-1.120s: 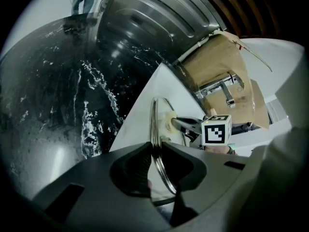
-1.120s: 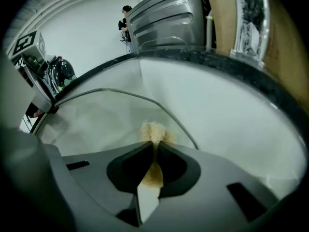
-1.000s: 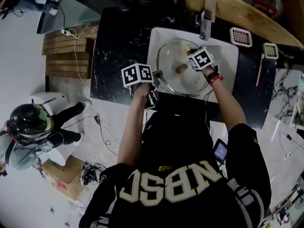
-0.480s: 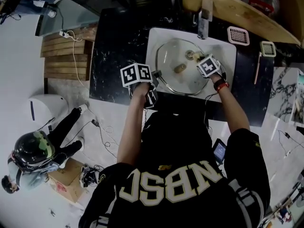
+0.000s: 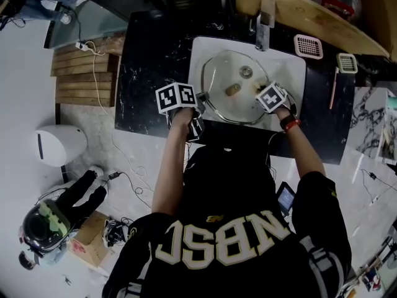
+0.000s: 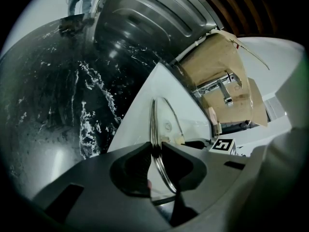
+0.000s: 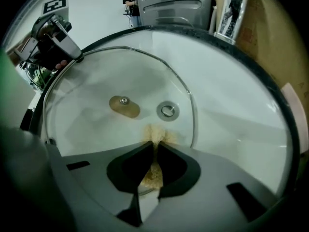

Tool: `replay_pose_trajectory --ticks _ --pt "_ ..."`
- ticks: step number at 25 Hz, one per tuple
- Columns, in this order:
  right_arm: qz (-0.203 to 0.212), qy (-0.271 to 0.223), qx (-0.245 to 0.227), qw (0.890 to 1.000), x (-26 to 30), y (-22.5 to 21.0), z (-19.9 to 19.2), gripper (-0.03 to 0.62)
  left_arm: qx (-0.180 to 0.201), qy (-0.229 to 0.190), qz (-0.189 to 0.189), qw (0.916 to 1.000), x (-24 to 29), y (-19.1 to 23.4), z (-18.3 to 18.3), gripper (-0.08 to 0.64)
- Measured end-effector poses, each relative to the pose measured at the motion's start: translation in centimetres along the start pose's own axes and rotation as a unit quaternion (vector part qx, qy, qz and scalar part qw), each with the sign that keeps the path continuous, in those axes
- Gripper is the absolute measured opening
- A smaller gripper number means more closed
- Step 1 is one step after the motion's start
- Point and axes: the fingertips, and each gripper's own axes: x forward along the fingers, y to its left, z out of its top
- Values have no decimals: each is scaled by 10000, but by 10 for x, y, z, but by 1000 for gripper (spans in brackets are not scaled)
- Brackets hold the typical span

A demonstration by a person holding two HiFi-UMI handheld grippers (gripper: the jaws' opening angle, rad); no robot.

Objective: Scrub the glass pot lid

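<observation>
1. At the left we see the black marbled tabletop (image 5: 149,61), and the white sink (image 5: 296,73) is set into it.
2. Our left hand-held gripper (image 6: 154,151) is narrow, with its pads clamped on the metal rim at the left edge of the glass pot lid (image 5: 223,73).
3. The lid sits in the sink, over the left and middle of the basin. Its tan knob (image 5: 232,90) is near the centre, and the drain (image 5: 246,72) shows through the glass just beyond it.
4. Our right hand-held gripper (image 7: 153,149) is pinched shut on a tan scrubbing pad (image 7: 154,133). The pad touches the glass at the lid's near right, just inside the rim.
5. The faucet (image 5: 263,23) stands at the sink's far edge, and a white grid strainer (image 5: 308,46) lies to its right.
</observation>
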Motion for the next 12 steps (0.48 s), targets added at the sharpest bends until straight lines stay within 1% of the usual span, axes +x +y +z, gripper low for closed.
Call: replay_pose_trajectory --ticks 1,4,7,12 --pt "75 35 4 10000 -2 4 -3 43 0 0 -2 10000 0 0 0 78" --pt "468 141 71 9988 -7 25 -10 43 5 -6 -5 10000 -1 0 0 78" --pt "372 105 -75 9992 -16 26 -11 43 25 -12 -18 10000 0 -1 -1 78" --pt "637 -39 -203 9978 -28 56 -6 43 47 -31 -15 10000 -1 -1 0 78"
